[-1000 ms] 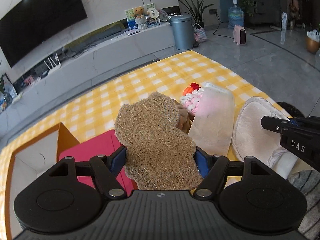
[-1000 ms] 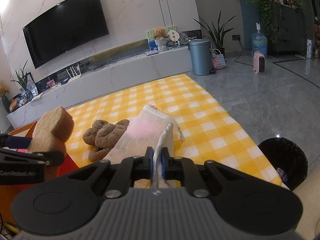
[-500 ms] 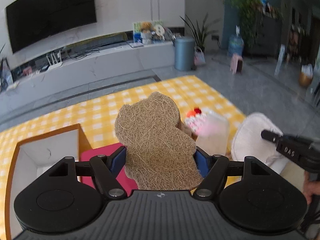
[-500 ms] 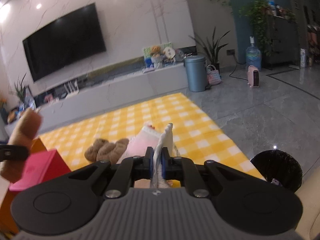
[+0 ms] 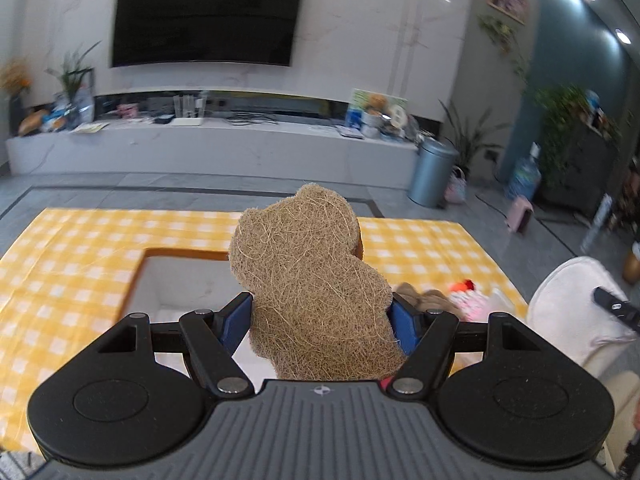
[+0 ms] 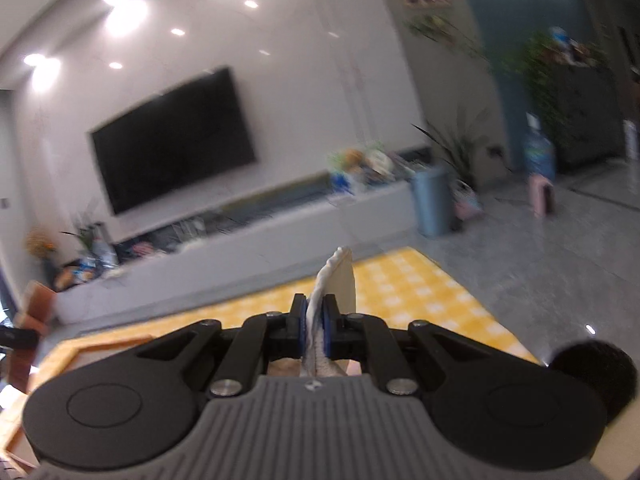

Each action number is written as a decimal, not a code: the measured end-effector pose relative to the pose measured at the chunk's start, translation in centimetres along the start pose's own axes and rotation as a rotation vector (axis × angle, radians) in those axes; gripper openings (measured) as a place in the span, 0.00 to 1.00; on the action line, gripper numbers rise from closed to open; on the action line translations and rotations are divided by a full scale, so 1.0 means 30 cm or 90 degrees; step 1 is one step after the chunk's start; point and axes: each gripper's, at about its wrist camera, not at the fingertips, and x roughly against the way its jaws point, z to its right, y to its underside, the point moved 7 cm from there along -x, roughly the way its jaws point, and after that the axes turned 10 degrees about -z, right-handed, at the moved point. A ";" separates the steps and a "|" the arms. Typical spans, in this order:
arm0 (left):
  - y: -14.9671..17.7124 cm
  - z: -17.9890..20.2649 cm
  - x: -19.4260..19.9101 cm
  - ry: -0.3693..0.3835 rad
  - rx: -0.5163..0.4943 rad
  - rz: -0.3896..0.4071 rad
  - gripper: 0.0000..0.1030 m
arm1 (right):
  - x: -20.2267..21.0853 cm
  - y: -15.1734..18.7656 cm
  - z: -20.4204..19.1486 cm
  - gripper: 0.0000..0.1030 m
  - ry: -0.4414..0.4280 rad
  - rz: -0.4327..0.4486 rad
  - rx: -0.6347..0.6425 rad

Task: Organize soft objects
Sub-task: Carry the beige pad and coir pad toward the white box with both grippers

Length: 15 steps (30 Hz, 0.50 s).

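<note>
Centre of left view: left gripper (image 5: 322, 316) clamps bear-shaped fibre scrubber (image 5: 312, 280), apparently bound for orange-rimmed box (image 5: 180, 276) | right gripper (image 6: 315, 326) pinches white cloth (image 6: 334, 284), lifted clear.

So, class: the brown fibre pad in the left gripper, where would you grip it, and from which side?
Grip the fibre pad across its narrower lower part, coming from its bottom edge, as the left gripper does. The pad is flat and stands upright, its lobed top is wider, so pads pressing the two side edges there probably hold it steady.
</note>
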 end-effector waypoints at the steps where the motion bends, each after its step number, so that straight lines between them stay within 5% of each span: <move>1: 0.002 -0.033 0.000 -0.005 0.020 0.002 0.80 | 0.015 -0.010 -0.038 0.06 -0.008 0.009 0.013; 5: 0.008 -0.154 -0.003 -0.027 0.078 0.004 0.80 | 0.049 -0.034 -0.210 0.06 -0.021 0.026 0.074; 15: 0.037 -0.374 0.060 0.006 0.152 0.034 0.80 | -0.024 0.000 -0.669 0.06 -0.134 0.001 0.148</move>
